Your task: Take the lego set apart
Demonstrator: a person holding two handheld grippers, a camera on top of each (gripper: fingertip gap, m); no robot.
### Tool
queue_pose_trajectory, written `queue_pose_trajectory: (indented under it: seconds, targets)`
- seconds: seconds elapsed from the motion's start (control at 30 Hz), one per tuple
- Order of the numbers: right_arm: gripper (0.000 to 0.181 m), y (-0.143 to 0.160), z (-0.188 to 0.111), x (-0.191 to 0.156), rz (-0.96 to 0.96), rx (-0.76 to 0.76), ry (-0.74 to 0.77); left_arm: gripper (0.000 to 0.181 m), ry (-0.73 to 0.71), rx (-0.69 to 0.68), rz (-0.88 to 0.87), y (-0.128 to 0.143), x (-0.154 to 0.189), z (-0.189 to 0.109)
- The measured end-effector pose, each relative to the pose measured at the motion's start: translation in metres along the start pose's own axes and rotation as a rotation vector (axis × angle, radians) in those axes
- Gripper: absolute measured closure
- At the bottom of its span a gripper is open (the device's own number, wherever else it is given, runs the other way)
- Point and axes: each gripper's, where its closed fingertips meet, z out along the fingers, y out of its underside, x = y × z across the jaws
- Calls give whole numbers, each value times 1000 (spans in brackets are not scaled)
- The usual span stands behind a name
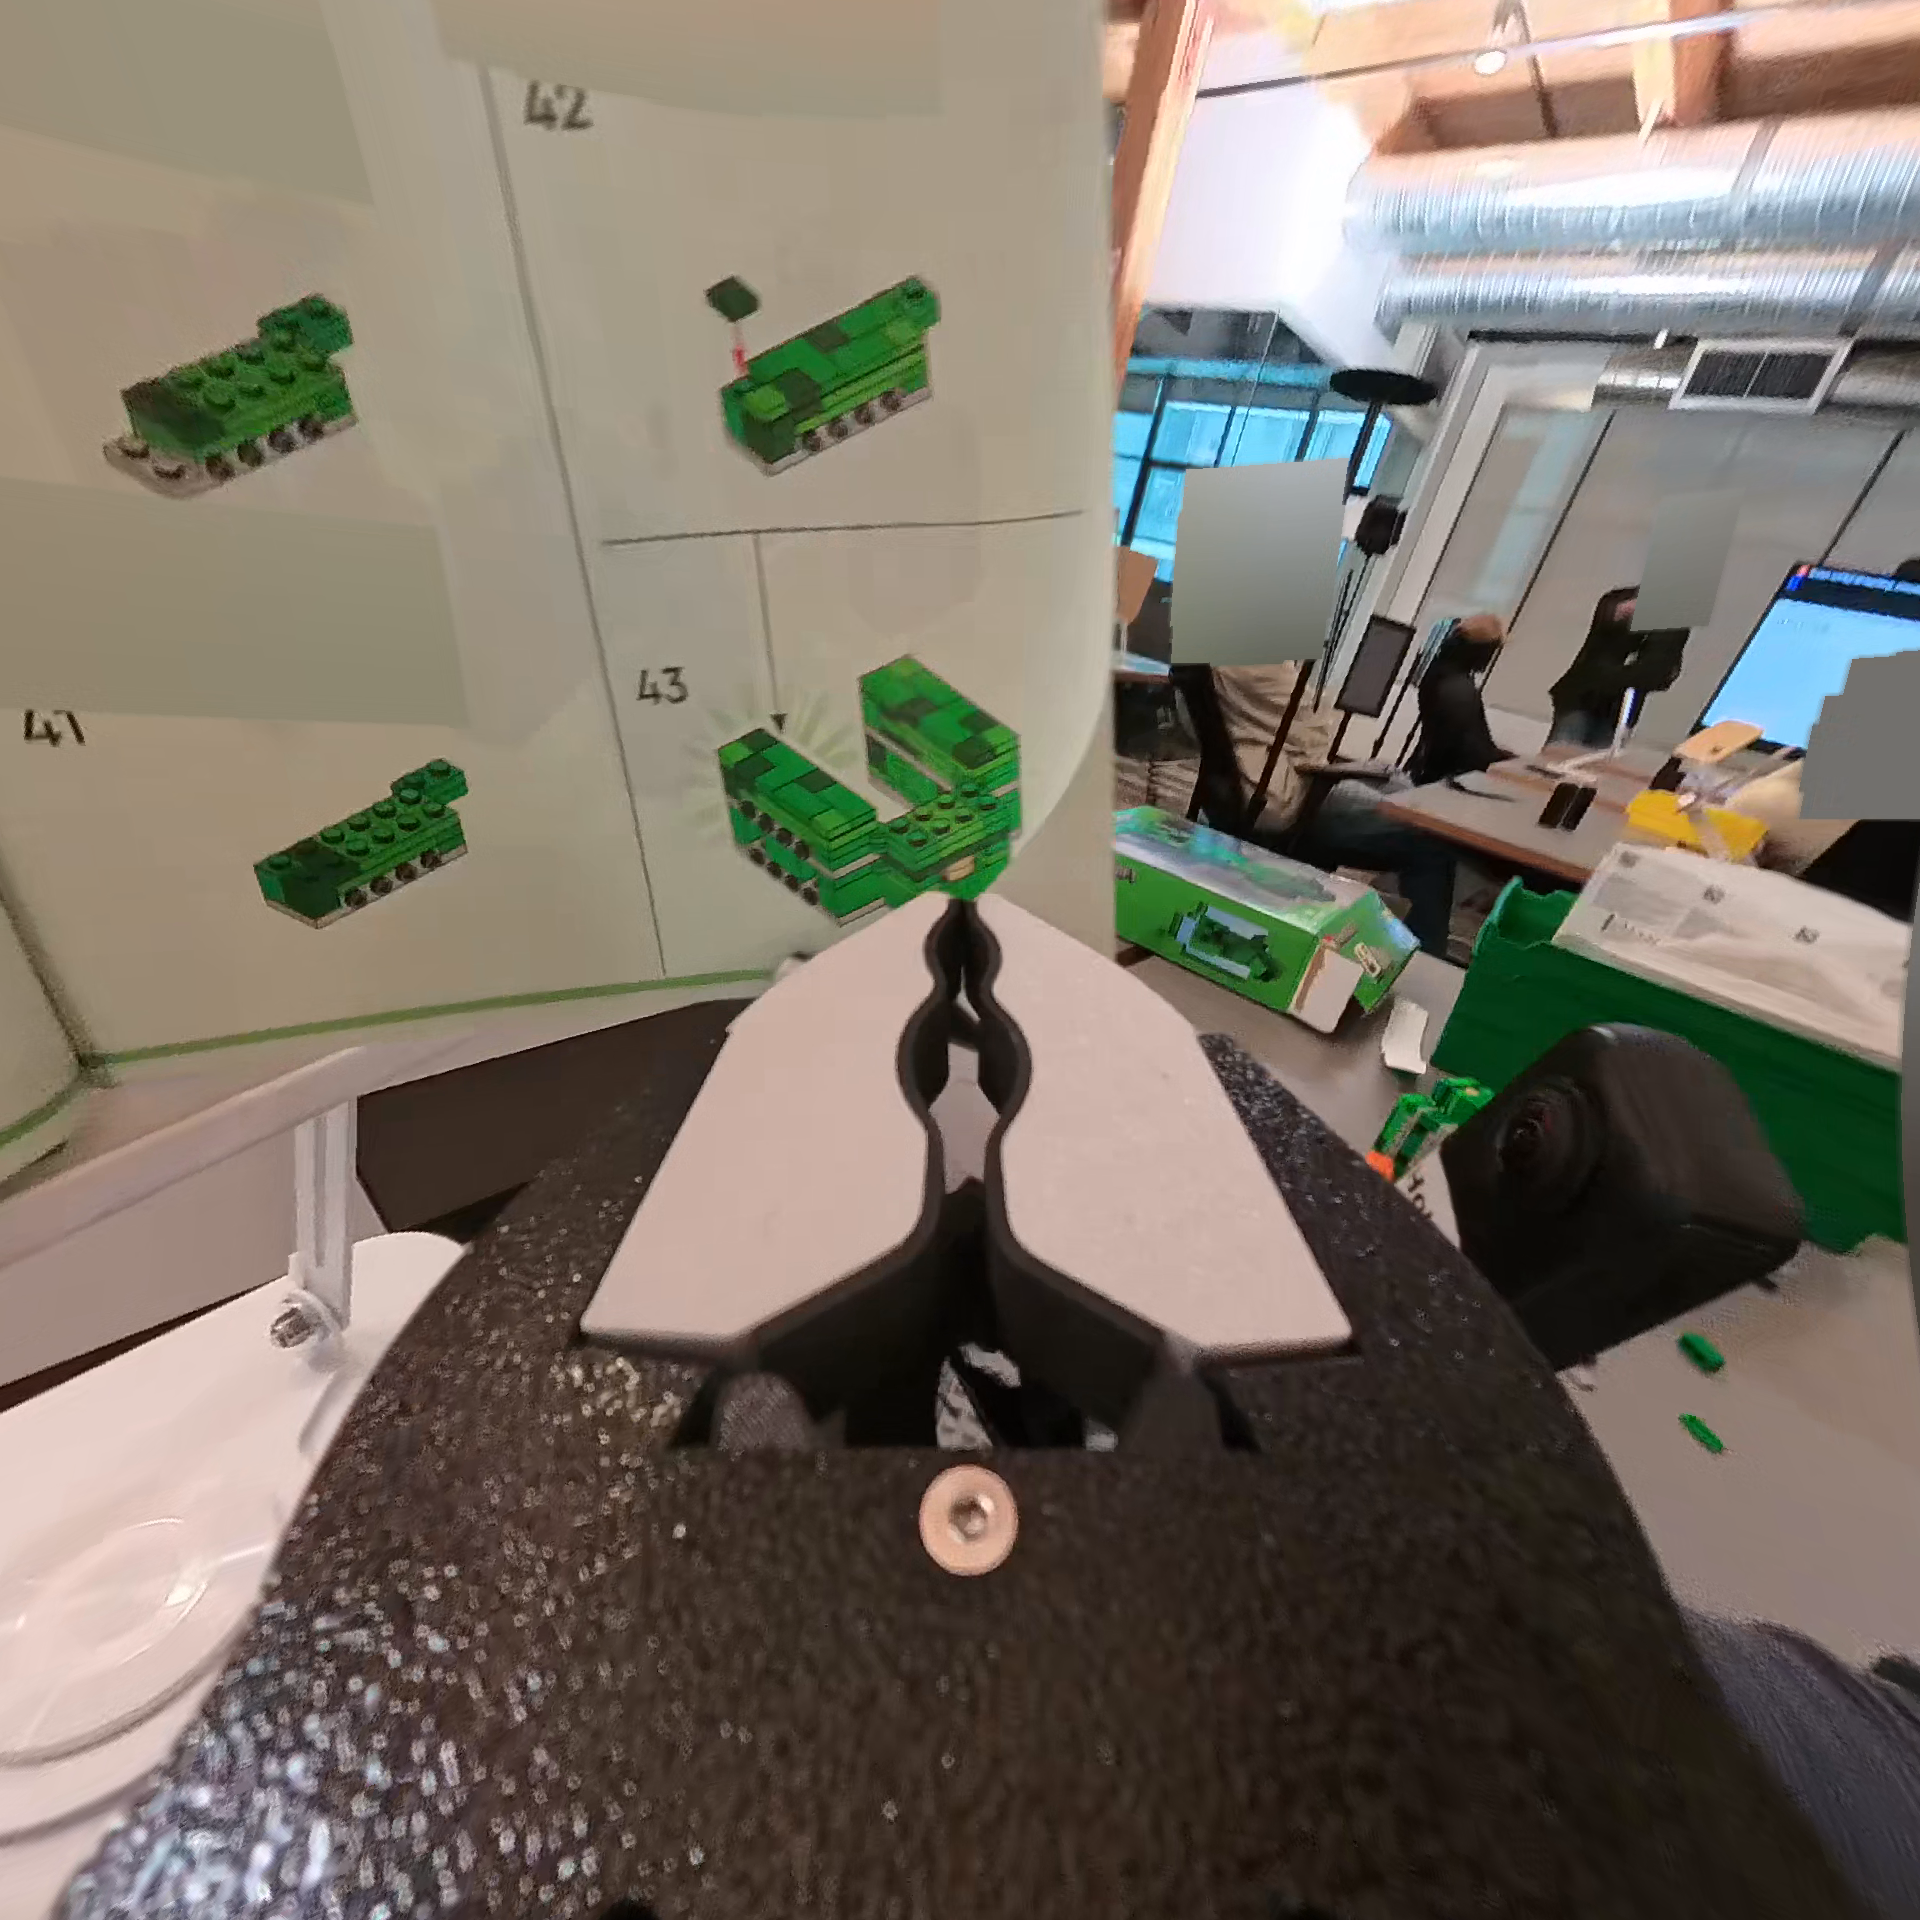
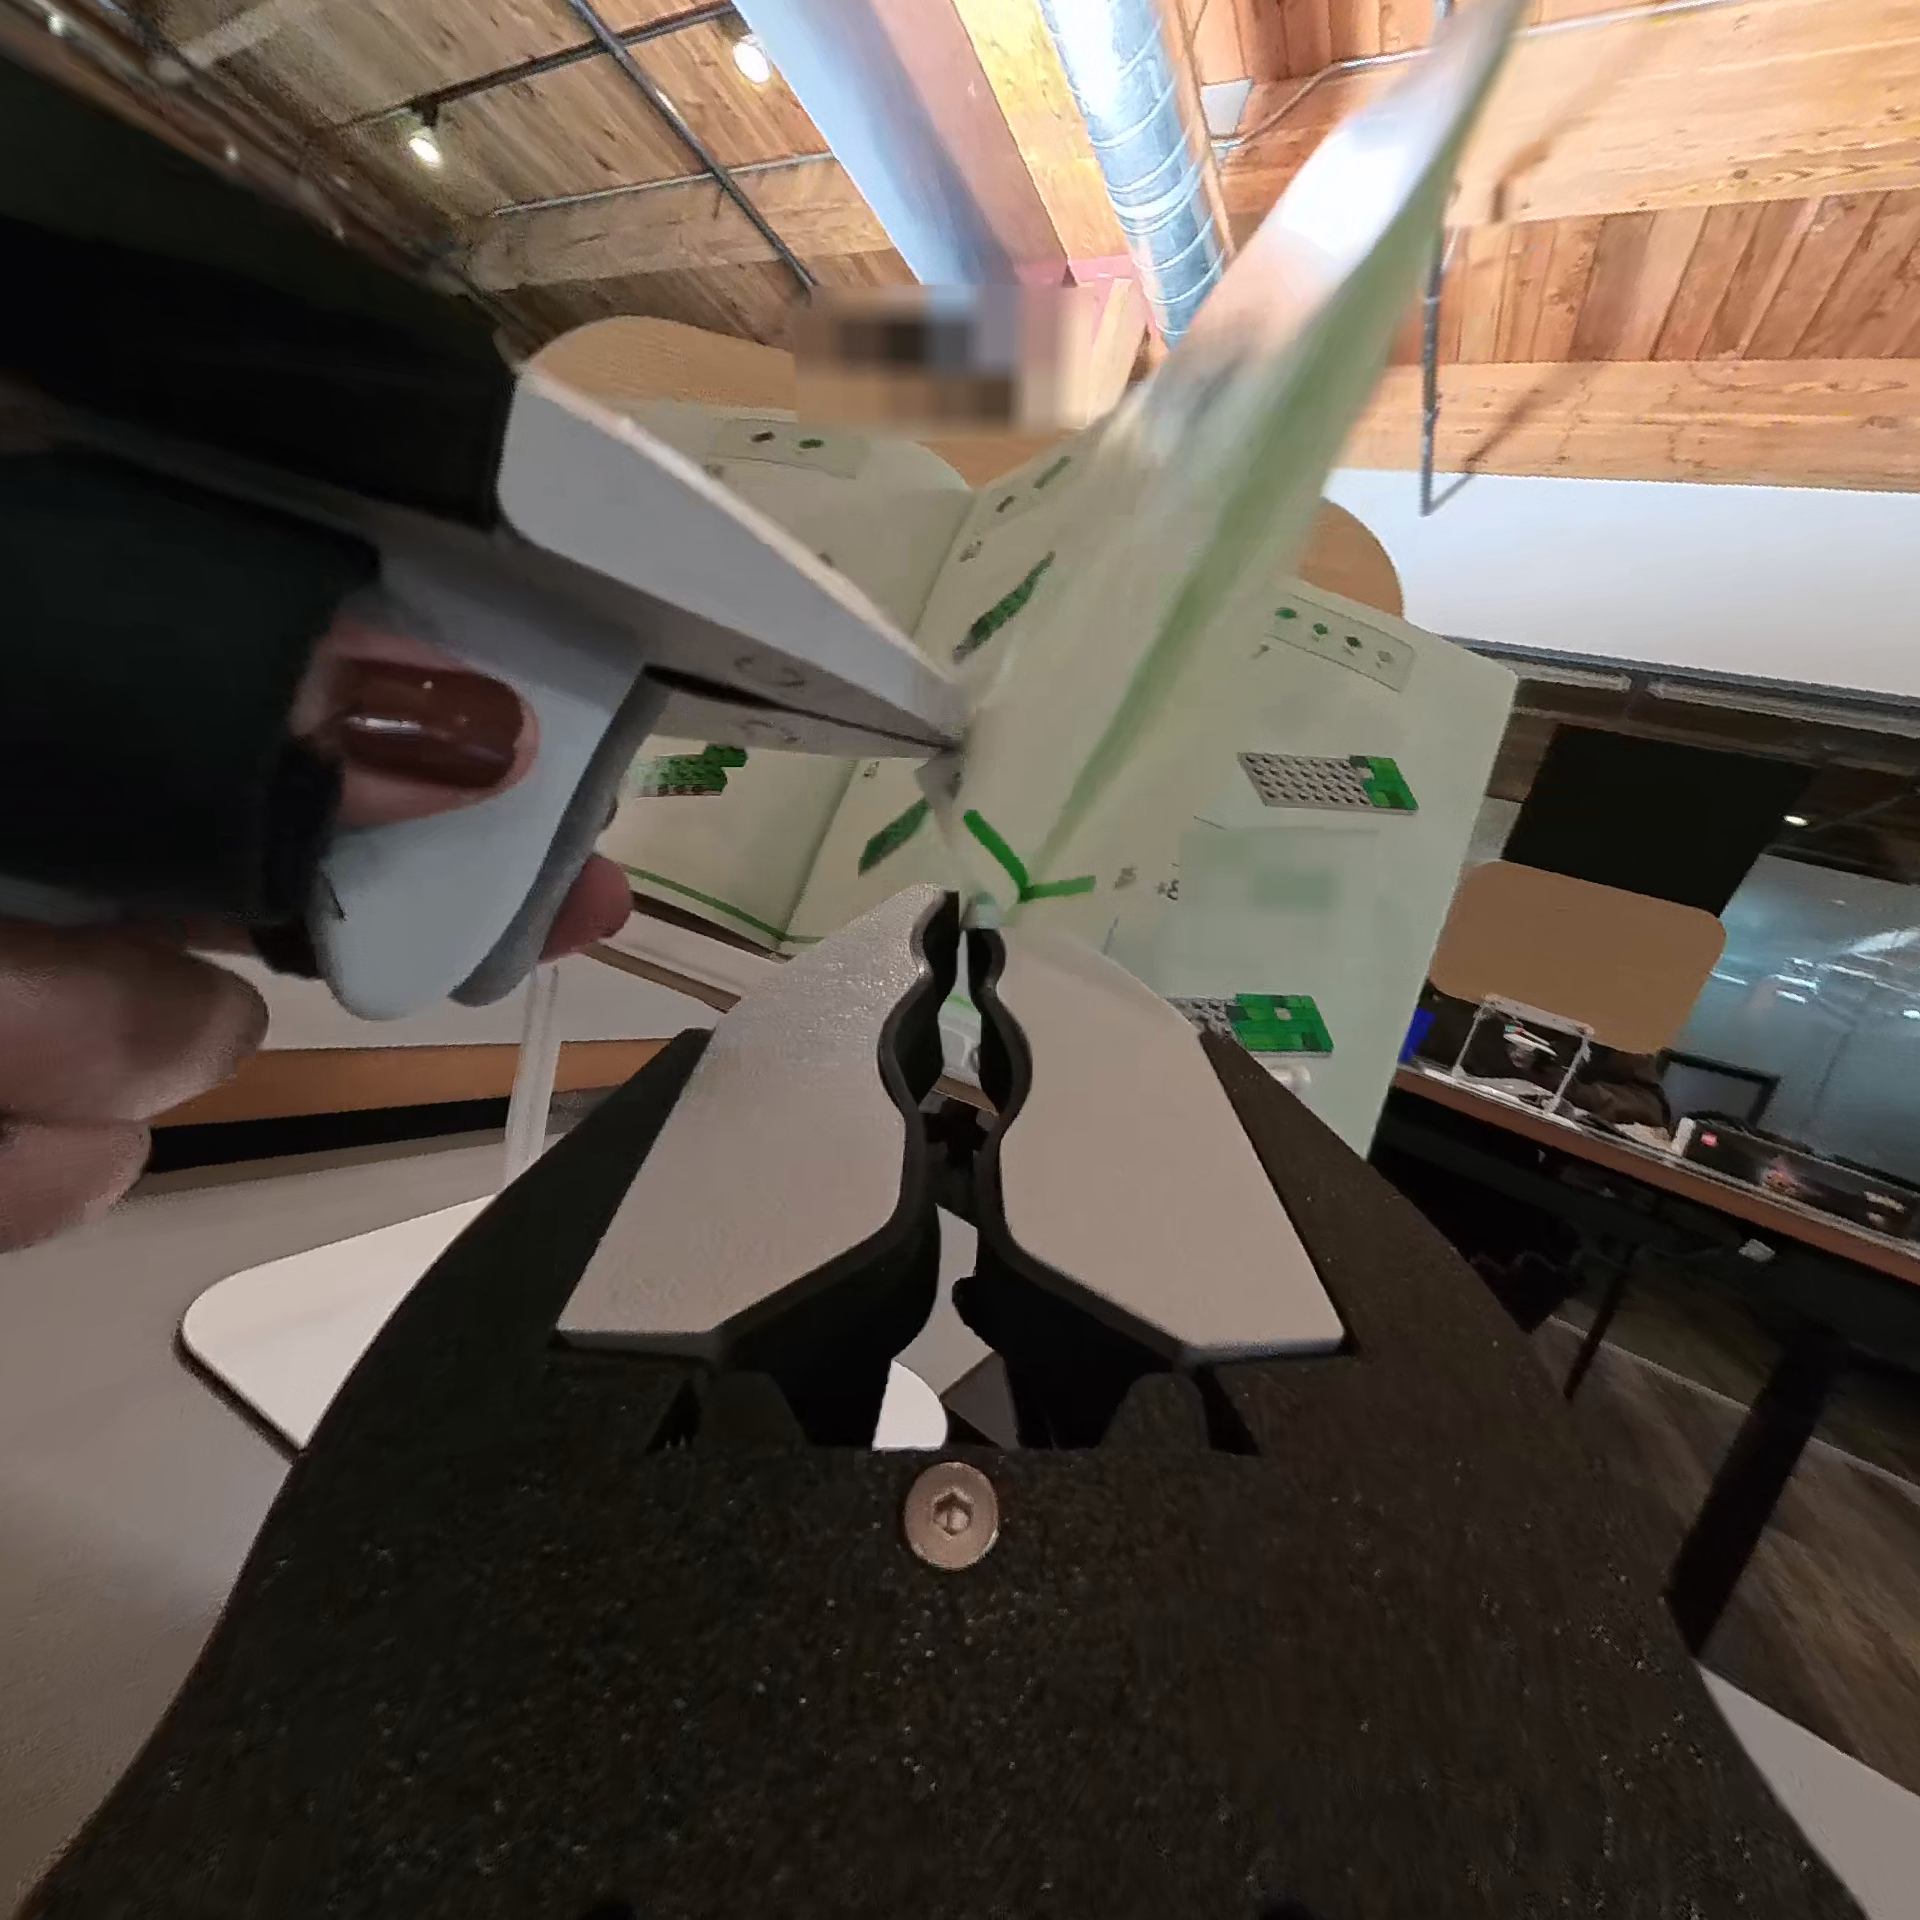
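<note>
Booklet (image 2: 1091,665) pages pinched by both: left hand-held gripper (image 1: 964,914) and right hand-held gripper (image 2: 966,920) clamped on paper. I judge teardown not started; next, release, grab model (image 1: 1429,1122).

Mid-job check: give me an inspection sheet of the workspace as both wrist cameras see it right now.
Surface: grey table, mostly hidden by the claws.
Job's things: small green lego assembly and loose green pieces lie on the table, untouched.
Clutter: open instruction booklet propped upright; green box; green bin; black camera.
Grippers: left claw and right claw are both shut, each pinching a booklet page, not lego.
Cables: nothing seen.
Surroundings: people seated at a far desk, a lit screen, ceiling ducts.
</note>
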Motion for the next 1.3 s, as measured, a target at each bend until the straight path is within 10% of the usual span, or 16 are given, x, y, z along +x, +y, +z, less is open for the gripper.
queue_pose_trajectory:
  seconds: [0.67, 1.3]
  targets:
    - [153, 13, -17, 49, 444, 131, -10, 181, -111, 108, -81, -14, -36, -30]
    - [152, 9, -4, 31, 353, 62, -72, 180, -110, 12, 174, -18, -1, -19]
